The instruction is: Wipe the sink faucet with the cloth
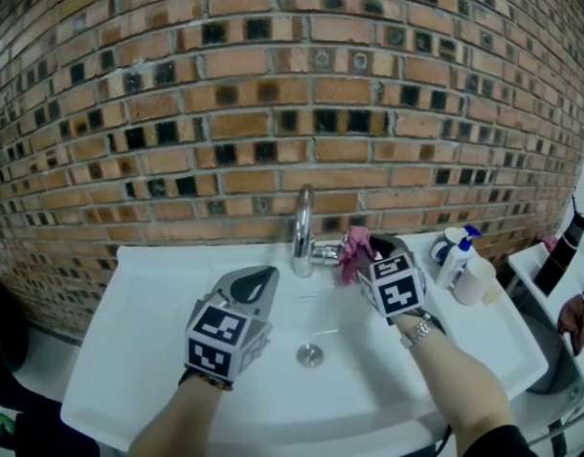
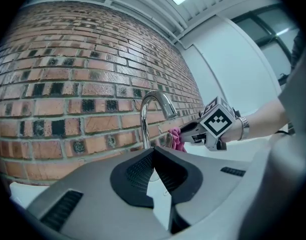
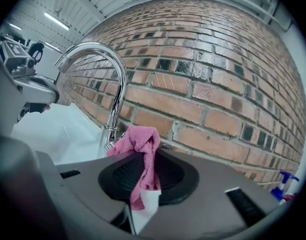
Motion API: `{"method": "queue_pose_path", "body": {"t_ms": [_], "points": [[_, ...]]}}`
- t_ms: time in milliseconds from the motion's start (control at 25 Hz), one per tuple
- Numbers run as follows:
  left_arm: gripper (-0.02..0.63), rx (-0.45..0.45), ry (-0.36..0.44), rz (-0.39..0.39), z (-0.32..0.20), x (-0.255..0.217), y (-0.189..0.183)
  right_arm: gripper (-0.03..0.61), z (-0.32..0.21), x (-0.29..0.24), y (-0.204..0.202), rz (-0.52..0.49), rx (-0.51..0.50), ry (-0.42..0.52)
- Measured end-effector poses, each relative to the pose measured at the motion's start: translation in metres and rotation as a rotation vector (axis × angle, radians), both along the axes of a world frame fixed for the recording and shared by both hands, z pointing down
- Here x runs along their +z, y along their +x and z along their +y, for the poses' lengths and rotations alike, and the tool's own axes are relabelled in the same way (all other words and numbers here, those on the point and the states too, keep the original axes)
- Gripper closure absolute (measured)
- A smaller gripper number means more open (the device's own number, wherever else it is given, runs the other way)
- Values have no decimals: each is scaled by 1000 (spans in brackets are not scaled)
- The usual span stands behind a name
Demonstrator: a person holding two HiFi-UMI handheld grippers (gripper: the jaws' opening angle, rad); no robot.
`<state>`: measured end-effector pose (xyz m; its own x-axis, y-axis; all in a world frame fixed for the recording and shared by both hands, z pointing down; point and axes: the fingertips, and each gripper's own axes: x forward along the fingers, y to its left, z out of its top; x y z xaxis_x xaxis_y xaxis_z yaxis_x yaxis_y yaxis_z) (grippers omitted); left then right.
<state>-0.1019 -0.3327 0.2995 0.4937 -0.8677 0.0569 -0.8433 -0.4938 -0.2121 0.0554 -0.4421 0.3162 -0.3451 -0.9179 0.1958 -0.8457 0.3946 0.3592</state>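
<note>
A chrome gooseneck faucet (image 1: 303, 228) (image 2: 153, 106) (image 3: 111, 69) stands at the back of the white sink (image 1: 149, 293). My right gripper (image 1: 370, 251) (image 3: 147, 156) is shut on a pink cloth (image 1: 353, 253) (image 3: 142, 146) (image 2: 176, 138). It holds the cloth just right of the faucet's base, beside the side handle. The cloth hangs bunched from between the jaws. My left gripper (image 1: 262, 276) (image 2: 153, 153) is shut with nothing in it. It hovers over the basin in front of the faucet and a little to its left, pointing level at it.
A brick wall (image 1: 272, 93) rises right behind the sink. A pump bottle (image 1: 455, 258) (image 3: 282, 190) and a white cup (image 1: 475, 282) stand at the sink's back right corner. A drain (image 1: 310, 354) sits mid-basin. A dark bottle (image 1: 564, 248) stands further right.
</note>
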Motion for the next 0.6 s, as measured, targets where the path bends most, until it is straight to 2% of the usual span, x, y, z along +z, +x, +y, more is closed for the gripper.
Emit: {"method": "queue_pose_path", "body": {"t_ms": [320,600], "points": [[614,3,4,0,0,0,0,503,4,-22,5,-13,12,63],[614,10,22,7,2,-4,1,503,26,-48,4,-32,-17,124]]}}
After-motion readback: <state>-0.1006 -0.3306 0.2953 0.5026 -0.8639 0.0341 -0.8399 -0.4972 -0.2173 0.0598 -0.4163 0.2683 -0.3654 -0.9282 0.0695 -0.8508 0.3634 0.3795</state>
